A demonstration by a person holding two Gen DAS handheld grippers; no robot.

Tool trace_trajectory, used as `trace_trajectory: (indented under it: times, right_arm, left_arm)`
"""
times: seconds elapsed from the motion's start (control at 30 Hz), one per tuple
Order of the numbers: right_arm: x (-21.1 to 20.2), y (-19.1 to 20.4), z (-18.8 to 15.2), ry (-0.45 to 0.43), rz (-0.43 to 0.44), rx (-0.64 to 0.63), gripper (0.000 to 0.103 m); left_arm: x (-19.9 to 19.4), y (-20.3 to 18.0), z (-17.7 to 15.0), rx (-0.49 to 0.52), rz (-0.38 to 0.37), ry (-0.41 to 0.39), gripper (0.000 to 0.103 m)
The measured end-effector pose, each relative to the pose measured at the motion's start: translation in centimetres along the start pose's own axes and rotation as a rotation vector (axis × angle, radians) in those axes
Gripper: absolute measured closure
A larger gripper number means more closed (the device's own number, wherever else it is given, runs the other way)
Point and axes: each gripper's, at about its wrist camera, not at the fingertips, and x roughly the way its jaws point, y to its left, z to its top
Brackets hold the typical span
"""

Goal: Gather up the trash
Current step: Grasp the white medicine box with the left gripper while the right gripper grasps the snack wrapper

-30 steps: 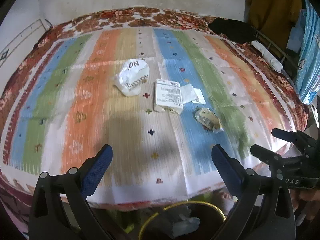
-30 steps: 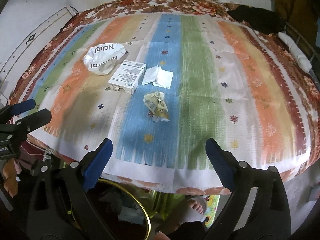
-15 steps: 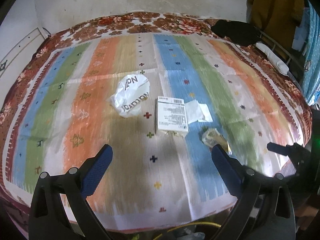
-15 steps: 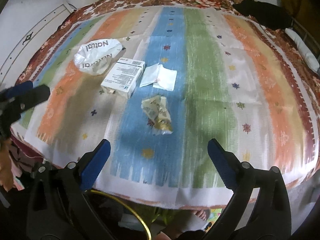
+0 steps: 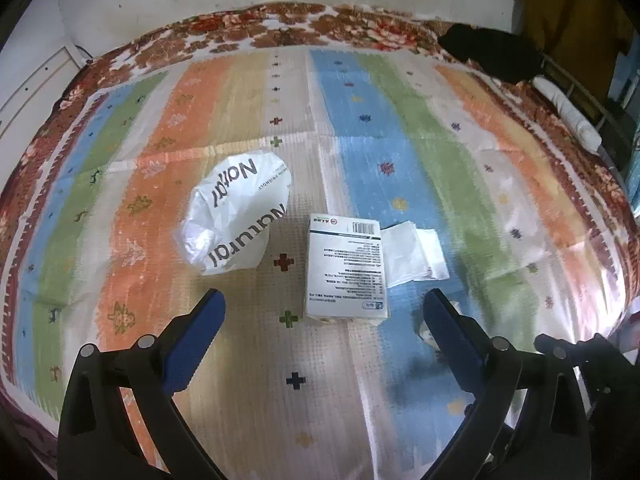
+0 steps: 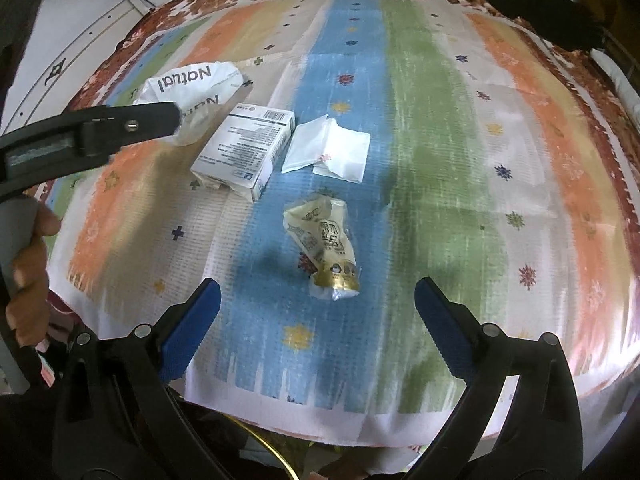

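Observation:
Trash lies on a striped mat [image 5: 400, 184]: a crumpled white "Natural" bag [image 5: 236, 216], a white printed box [image 5: 346, 270], a flat white plastic wrapper [image 5: 414, 256] and a crushed gold pouch [image 6: 326, 246]. My left gripper [image 5: 322, 322] is open and empty, just short of the bag and the box. My right gripper [image 6: 316, 304] is open and empty, with the gold pouch lying between and just ahead of its fingertips. The box [image 6: 246, 148], the wrapper [image 6: 330, 152] and the bag [image 6: 192, 84] also show in the right wrist view.
The mat [image 6: 440, 120] covers a bed with a floral red border [image 5: 280, 32]. A black cloth [image 5: 492, 56] lies at the far right corner. A yellow bin rim [image 6: 276, 452] shows below the mat's near edge. The left tool crosses the right wrist view at the left.
Both grippers have moved forward over the mat toward the trash. The bin below has nearly dropped out of view. The left tool now reaches in beside the bag in the right wrist view.

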Motion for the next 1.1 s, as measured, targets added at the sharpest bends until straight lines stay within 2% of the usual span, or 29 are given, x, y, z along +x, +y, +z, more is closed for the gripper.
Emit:
trace_trajectory:
  times: [0.27, 0.33, 0.43, 0.57, 0.63, 0.87, 0.97, 1.1]
  right_arm:
    - [2.0, -1.5, 0.3, 0.035, 0.010, 0.043, 0.026]
    - [2.5, -1.6, 0.3, 0.043, 0.022, 0.045, 0.037]
    - [3.1, -1.3, 0.4, 0.054, 0.019, 0.026, 0.049]
    - [3.8, -1.1, 0.5, 0.067, 0.013, 0.010, 0.061]
    - [4.2, -1.0, 0.5, 0.077, 0.007, 0.001, 0.071]
    - [4.8, -1.3, 0.5, 0.092, 0.001, -0.005, 0.079]
    - [4.9, -1.2, 0.4, 0.098, 0.002, -0.009, 0.085]
    - [4.9, -1.3, 0.3, 0.101, -0.001, 0.000, 0.088]
  left_arm:
    - [3.6, 0.2, 0.6, -0.015, -0.016, 0.086, 0.006]
    - [4.1, -0.1, 0.9, -0.004, -0.024, 0.097, 0.006]
    - [4.6, -0.7, 1.4, 0.023, -0.022, 0.100, 0.006]
    - [5.9, -1.2, 1.4, 0.018, -0.029, 0.138, 0.006]
    - [6.6, -1.5, 1.3, 0.028, -0.014, 0.159, 0.006]
    - [8.2, -2.5, 0.9, 0.049, 0.020, 0.206, 0.006]
    - [8.6, -2.8, 0.8, 0.057, 0.023, 0.214, 0.006]
    - [9.2, -3.0, 0.6, 0.057, 0.036, 0.230, 0.007]
